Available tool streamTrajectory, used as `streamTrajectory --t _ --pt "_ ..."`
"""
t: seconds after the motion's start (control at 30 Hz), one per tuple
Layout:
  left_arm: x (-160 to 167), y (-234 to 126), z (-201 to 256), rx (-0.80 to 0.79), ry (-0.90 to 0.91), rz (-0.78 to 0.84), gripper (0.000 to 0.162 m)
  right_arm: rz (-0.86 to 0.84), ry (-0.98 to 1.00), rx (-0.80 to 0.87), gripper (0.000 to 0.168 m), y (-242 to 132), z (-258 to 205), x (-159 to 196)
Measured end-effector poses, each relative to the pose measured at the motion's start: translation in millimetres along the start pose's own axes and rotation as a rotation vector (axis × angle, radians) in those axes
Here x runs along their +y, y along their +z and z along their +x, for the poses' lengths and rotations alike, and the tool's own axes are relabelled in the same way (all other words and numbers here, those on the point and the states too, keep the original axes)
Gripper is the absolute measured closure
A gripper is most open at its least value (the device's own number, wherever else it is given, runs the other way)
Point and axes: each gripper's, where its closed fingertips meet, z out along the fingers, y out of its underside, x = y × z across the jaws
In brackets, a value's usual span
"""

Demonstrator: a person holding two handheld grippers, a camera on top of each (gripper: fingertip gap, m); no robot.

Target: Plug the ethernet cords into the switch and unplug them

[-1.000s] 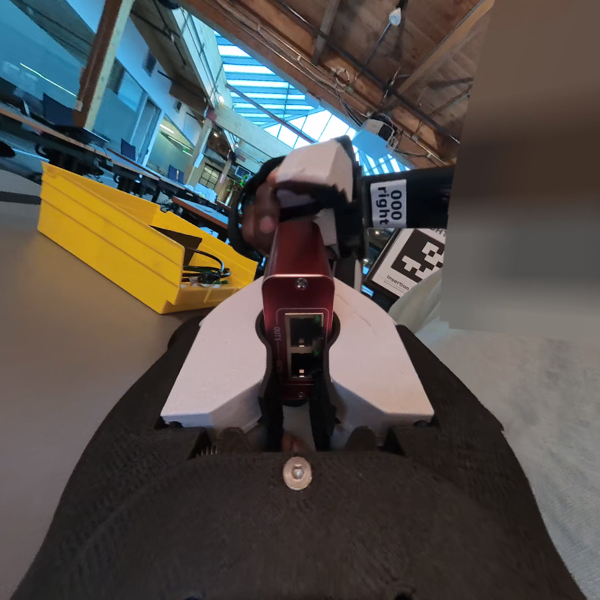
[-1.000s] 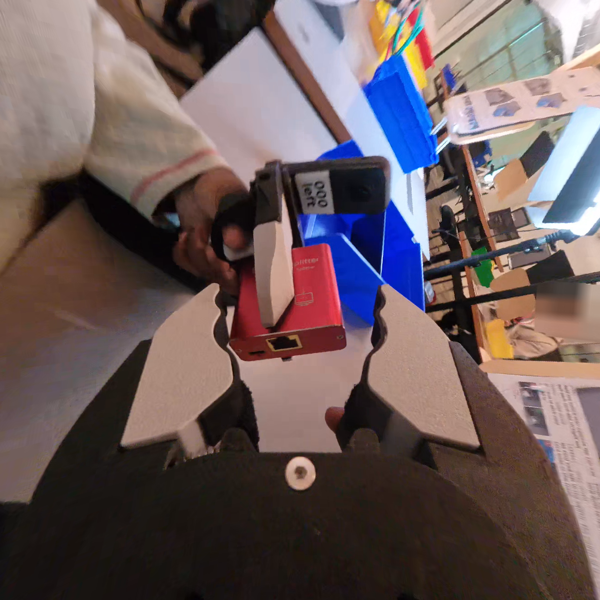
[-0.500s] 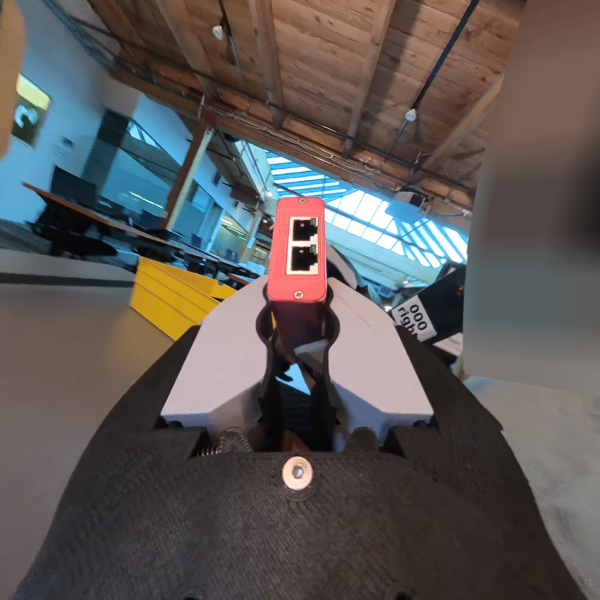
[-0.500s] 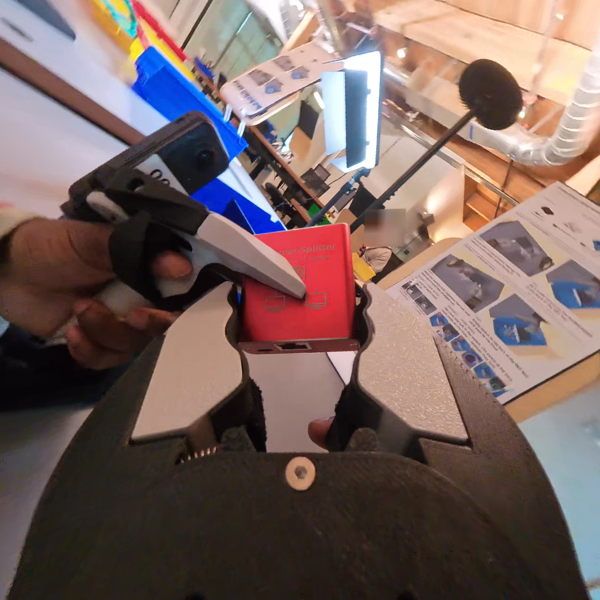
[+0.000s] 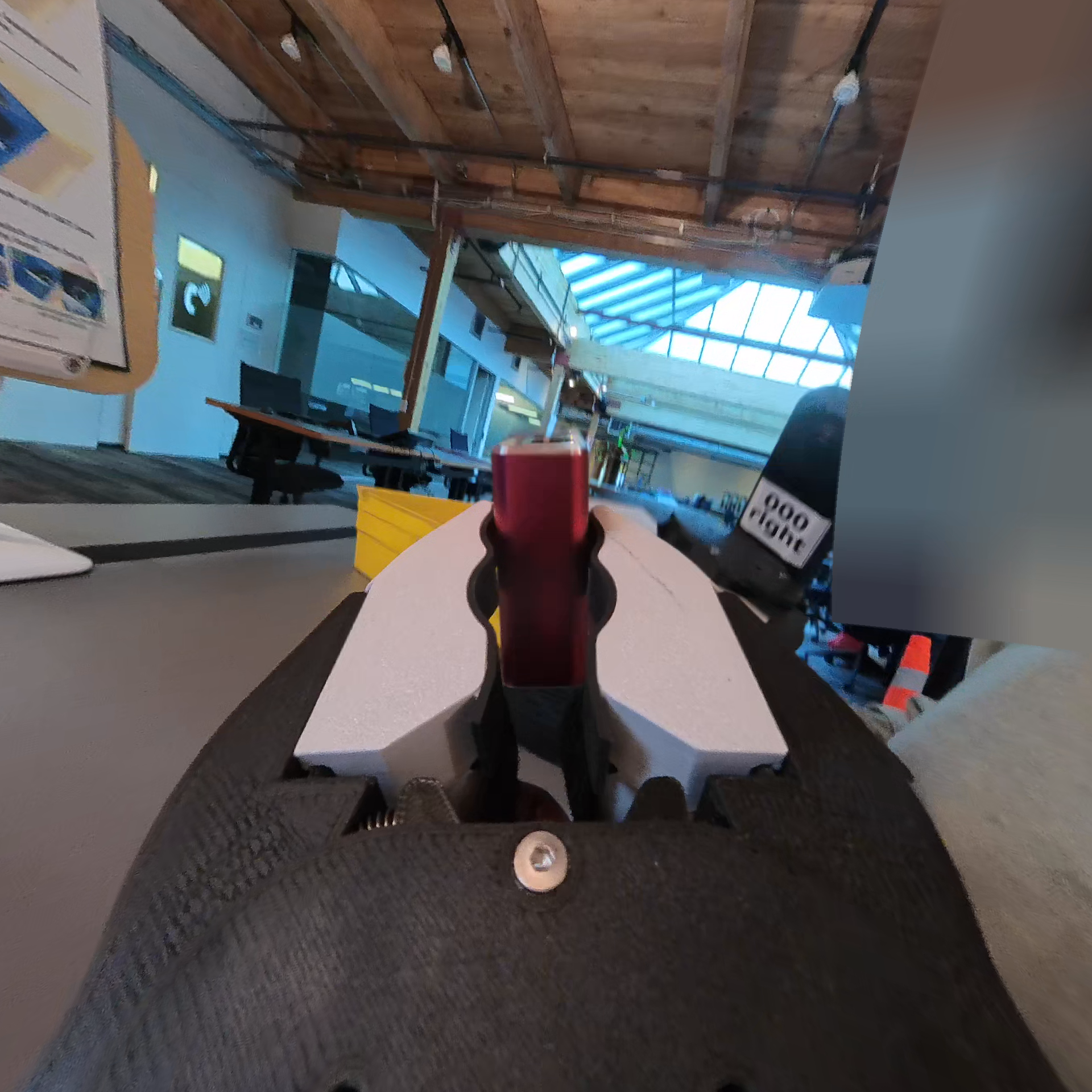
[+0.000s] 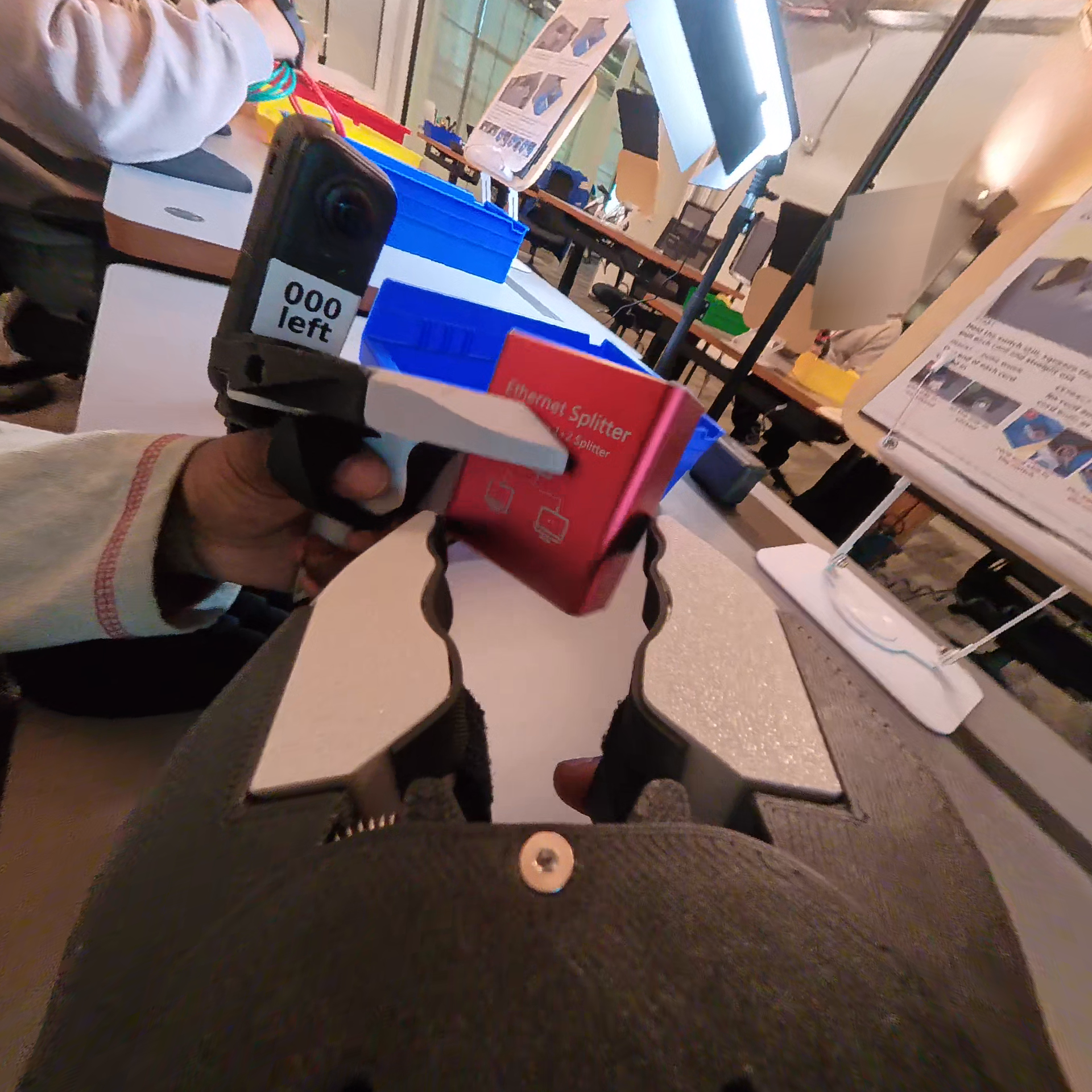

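Wooden ceiling beams and skylights span the office behind a grey tabletop (image 5: 148,638). Held above it, the red switch (image 5: 540,567) stands upright, clamped between the closed jaws of the left gripper (image 5: 540,585). From the right wrist view, the right gripper (image 6: 546,567) has its jaws spread wide, the switch's lower corner sitting between their tips. A blue bin (image 6: 437,337) lies behind.

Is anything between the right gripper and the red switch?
Nothing visible: the right gripper is open with the red switch right at its fingertips. The left gripper clamps the switch from the side, clear of that gap.
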Motion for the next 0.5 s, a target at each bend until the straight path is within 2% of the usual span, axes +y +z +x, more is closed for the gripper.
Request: streamTrajectory --t 0.07,0.17,0.23,0.33,0.4,0.5 --pt "-11.7 -5.3 -2.7 -0.004 -0.024 0.07 0.136 -0.066 0.005 -0.032 0.133 1.3 -8.1 14.8" --pt "-5.9 -5.5 -10.2 -0.025 -0.075 0.031 0.136 -0.122 -0.082 -0.058 0.127 1.5 -18.2 28.6" --pt "-2.2 -3.4 -9.1 -0.028 -0.047 0.007 0.136 -0.128 -0.075 -0.139 0.125 -3.2 -20.1 31.7" --pt "9.4 0.7 -5.7 -0.002 -0.053 -0.068 0.136 -0.083 0.062 -0.303 0.115 -19.2 -16.5 24.3" --pt "19.3 3.7 -1.9 0.017 -0.056 -0.125 0.137 -0.028 0.177 -0.348 0.109 -30.9 -3.4 11.3" --pt "28.0 7.0 9.9 0.08 -0.032 -0.179 0.137 0.052 0.284 -0.365 0.11 -43.2 15.7 -9.8"
